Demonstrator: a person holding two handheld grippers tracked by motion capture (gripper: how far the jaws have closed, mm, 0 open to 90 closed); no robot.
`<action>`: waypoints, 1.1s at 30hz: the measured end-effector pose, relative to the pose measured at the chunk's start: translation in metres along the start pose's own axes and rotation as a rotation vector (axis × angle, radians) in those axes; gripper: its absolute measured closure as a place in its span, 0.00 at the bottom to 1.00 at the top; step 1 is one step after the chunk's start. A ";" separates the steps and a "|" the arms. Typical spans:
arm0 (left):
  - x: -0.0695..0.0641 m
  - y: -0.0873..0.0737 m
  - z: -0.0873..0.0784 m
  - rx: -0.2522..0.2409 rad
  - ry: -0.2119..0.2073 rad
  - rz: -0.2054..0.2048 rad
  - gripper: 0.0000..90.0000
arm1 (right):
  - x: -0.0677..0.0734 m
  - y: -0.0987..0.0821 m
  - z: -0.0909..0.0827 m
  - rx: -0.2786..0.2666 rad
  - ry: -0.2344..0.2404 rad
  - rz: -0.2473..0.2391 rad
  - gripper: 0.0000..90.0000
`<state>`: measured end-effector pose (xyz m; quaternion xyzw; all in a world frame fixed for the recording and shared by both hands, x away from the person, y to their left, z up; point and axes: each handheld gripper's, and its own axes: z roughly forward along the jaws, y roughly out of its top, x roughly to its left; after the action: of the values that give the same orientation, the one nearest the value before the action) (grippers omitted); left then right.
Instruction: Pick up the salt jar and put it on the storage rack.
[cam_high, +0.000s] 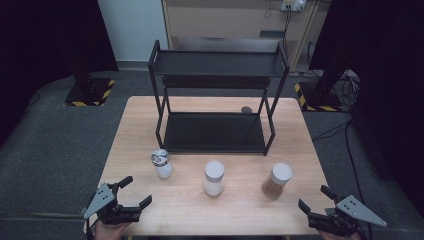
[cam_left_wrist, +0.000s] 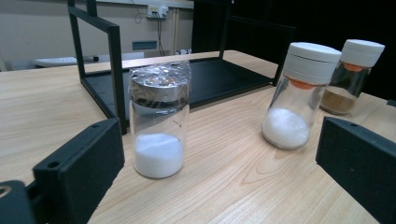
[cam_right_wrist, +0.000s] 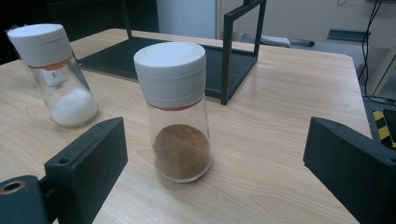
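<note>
Jars (cam_high: 214, 178) upright, row before rack (cam_high: 215, 95); left tool (cam_high: 134, 191), right tool (cam_high: 311, 199) released, apart.

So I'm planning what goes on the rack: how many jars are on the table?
3, in a row in front of the black rack: a foil-capped jar of white powder at left, a white-lidded jar of white powder in the middle, a brown-powder jar at right. Nothing seems hidden.

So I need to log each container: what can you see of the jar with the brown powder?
The brown-powder jar is a clear glass shaker, wider at the base, with a ribbed white screw cap over an orange-red collar. Brown powder fills roughly its lower third. It stands upright on the wooden table, rightmost of three jars, in front of the black rack. Nothing touches it; the right gripper sits open nearby.
</note>
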<state>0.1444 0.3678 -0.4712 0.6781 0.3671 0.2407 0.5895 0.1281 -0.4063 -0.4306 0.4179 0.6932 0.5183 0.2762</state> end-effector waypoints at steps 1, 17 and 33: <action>0.000 0.000 0.000 0.000 0.000 0.000 0.00 | -0.001 0.000 0.000 0.001 0.005 0.006 0.07; 0.000 0.002 0.001 0.010 0.012 0.013 0.00 | -0.003 -0.001 0.000 -0.003 0.016 0.018 0.07; 0.002 0.010 -0.002 0.044 0.016 -0.011 0.00 | -0.003 -0.001 0.001 0.004 0.020 0.021 0.07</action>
<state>0.1459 0.3703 -0.4609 0.6869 0.3807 0.2344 0.5729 0.1306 -0.4085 -0.4320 0.4207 0.6923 0.5240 0.2630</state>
